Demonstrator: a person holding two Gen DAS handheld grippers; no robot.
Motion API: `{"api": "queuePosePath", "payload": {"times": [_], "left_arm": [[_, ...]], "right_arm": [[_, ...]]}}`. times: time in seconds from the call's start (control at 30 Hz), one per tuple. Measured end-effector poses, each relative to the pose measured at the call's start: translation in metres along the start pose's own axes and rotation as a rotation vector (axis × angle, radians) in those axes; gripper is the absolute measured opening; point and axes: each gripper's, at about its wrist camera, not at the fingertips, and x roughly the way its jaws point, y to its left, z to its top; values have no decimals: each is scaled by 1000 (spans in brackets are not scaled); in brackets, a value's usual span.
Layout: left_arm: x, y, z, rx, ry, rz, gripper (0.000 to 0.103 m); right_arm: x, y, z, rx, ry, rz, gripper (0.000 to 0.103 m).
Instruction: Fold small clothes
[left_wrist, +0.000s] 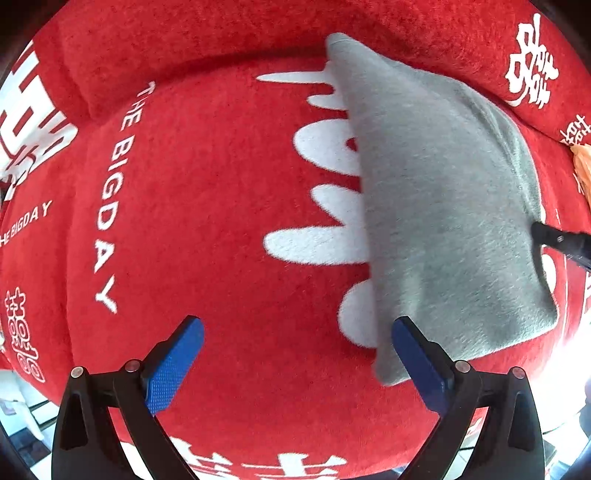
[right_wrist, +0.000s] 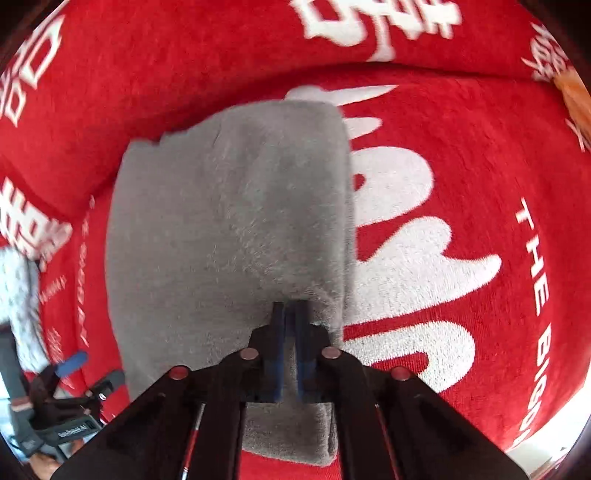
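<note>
Nearest the lens, right wrist view: right gripper (right_wrist: 289, 314) with jaws drawn together, only a narrow slit between the blue pads, and grey pile caught in that slit. It grips the grey garment (right_wrist: 229, 229) at its near edge, at a raised fold. Pinching there looks deliberate: a hold on the doubled edge keeps both layers together so the fold cannot slip open while the piece is dragged or pressed flat.

Left wrist view, near: left gripper (left_wrist: 297, 356) spread wide, blue pads well apart, nothing between them. The right-hand pad sits just at the near corner of the grey garment (left_wrist: 443, 206), touching or overlapping its edge (cannot tell which from this angle). My reading: it is parked open beside the corner, ready to take it or to steady it.

Middle ground: garment lies as a thick, roughly rectangular slab, already doubled over, on the red plush cover (left_wrist: 221, 221) with white lettering. It covers part of the large white character. Surface is fleecy, soft, likely to spring back unless smoothed.

At the garment's far side in the left view, a dark tip of the right gripper (left_wrist: 554, 240) meets the cloth edge.

Far: cover rises into a padded ridge behind the garment. An orange item (right_wrist: 576, 92) sits at the rim, too blurred to identify. Folding seems well along; a final tuck or flattening probably remains.
</note>
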Motion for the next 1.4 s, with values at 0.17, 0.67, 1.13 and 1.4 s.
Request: {"api": "queuePosePath", "payload": {"times": [0.17, 0.67, 1.13, 1.4], "left_arm": [[-1, 9, -4, -13, 14, 13, 102], [-26, 18, -19, 13, -27, 2, 102], [-20, 25, -22, 0, -14, 9, 102], [-21, 12, -5, -38, 24, -4, 102]], "right_arm": [[-20, -1, -16, 37, 2, -19, 13], [-51, 20, -72, 98, 2, 61, 78], [-30, 28, -82, 76, 93, 73, 80], [-32, 18, -59, 63, 119, 110, 80]]}}
